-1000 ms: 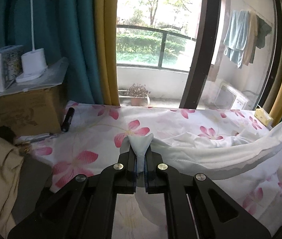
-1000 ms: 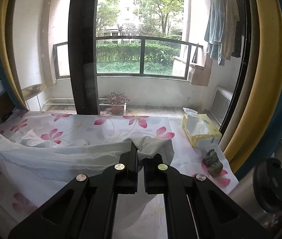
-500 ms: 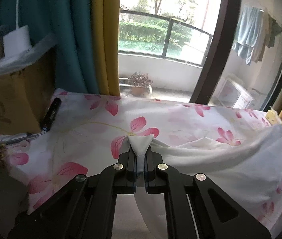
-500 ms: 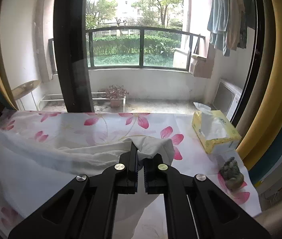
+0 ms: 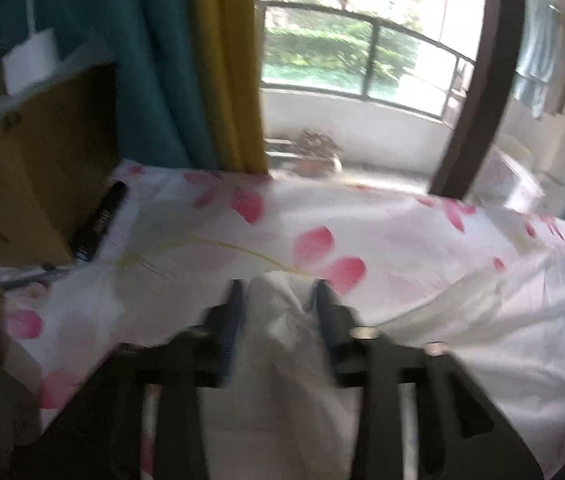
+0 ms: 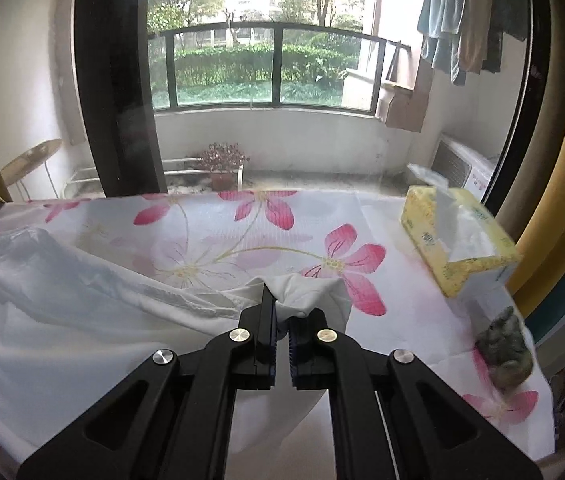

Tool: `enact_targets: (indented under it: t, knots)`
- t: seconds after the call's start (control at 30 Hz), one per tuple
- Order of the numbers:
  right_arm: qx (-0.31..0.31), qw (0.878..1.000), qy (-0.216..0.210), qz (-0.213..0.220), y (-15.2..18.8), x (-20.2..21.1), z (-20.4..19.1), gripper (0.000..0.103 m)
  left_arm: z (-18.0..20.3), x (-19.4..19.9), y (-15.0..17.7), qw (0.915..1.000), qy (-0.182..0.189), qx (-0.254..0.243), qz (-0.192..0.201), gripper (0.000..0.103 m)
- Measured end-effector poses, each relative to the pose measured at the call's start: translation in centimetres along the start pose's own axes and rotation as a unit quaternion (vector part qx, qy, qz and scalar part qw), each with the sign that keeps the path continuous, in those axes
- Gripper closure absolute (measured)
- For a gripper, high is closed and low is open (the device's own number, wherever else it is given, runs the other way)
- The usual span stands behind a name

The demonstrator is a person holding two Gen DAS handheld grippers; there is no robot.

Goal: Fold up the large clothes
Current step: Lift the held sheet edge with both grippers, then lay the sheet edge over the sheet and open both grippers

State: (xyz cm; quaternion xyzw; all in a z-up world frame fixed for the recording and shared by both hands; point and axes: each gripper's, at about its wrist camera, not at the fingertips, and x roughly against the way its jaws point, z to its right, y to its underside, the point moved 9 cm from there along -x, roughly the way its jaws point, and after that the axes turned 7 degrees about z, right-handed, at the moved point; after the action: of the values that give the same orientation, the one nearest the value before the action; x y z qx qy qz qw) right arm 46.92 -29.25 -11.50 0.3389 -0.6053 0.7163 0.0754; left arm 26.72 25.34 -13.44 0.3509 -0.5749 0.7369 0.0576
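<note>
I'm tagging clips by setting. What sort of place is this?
Probably a room in a home, beside a balcony: a floral-sheeted surface, laundry hanging outside the window, and a tissue box.

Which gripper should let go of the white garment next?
Right gripper: its fingers pinch the white garment low over the floral sheet. The left gripper looks open already, fingers apart around the cloth.

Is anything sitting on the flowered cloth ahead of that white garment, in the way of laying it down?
Nothing visible does. The white garment faces bare flowered cloth; the tissue box and small figurine sit off at the right edge.
</note>
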Motion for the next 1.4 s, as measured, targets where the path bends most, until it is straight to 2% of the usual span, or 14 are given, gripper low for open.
enact_targets:
  t: [0.07,0.1,0.17,0.2,0.23,0.27,0.37,0.43,0.57,0.63,0.77,1.03,1.17,1.4]
  knots:
    - [-0.001,1.0,0.005,-0.006,0.2,-0.5,0.0,0.093,-0.9,0.7,-0.9,0.9998,-0.01,0.011,0.013,0.047]
    - [0.0,1.0,0.01,-0.007,0.2,-0.6,0.1,0.088,-1.2,1.0,-1.3,0.9996,-0.014,0.013,0.019,0.047]
    - [0.002,1.0,0.023,-0.008,0.3,-0.6,0.5,0.067,-1.3,1.9,-2.0,0.9994,-0.018,0.009,0.028,0.047]
    - [0.0,1.0,0.026,-0.007,0.1,-0.4,0.6,0.05,-0.9,2.2,-2.2,0.9995,-0.011,0.003,0.03,0.046]
    - [-0.003,1.0,0.024,-0.002,-0.1,0.0,0.5,0.042,-0.3,2.5,-2.2,0.9996,-0.002,-0.005,0.029,0.046]
    - [-0.005,1.0,0.021,0.005,-0.4,0.4,0.2,0.041,0.7,2.7,-2.0,0.9995,0.013,-0.019,0.023,0.046]
    - [0.001,0.999,0.025,0.022,-1.8,1.8,-0.5,0.038,4.6,3.0,-0.7,0.9959,0.066,-0.062,-0.005,0.046]
    - [0.008,1.0,0.002,0.027,-2.3,2.0,-1.8,0.035,7.6,3.2,0.5,0.9895,0.111,-0.09,-0.022,0.046]
    - [0.027,0.996,-0.078,-0.031,-0.8,0.3,-5.7,0.035,12.3,2.8,3.3,0.9732,0.173,-0.133,-0.071,0.046]
    - [0.052,0.992,-0.103,-0.054,0.3,-0.3,-7.9,0.035,13.3,1.8,4.5,0.9673,0.184,-0.146,-0.096,0.046]
    - [0.064,0.987,-0.118,-0.088,1.8,-1.9,-9.8,0.035,12.9,-0.7,5.2,0.9691,0.166,-0.14,-0.117,0.046]
    - [0.045,0.993,-0.059,-0.092,1.7,-3.4,-7.4,0.035,8.6,-3.8,2.4,0.9868,0.088,-0.09,-0.102,0.046]
    - [0.039,0.996,-0.029,-0.078,1.2,-2.3,-5.9,0.035,6.0,-2.7,1.8,0.9927,0.068,-0.057,-0.082,0.046]
    - [0.006,0.998,0.006,-0.058,2.2,1.8,-2.7,0.035,3.1,1.9,3.1,0.996,0.064,-0.015,-0.061,0.046]
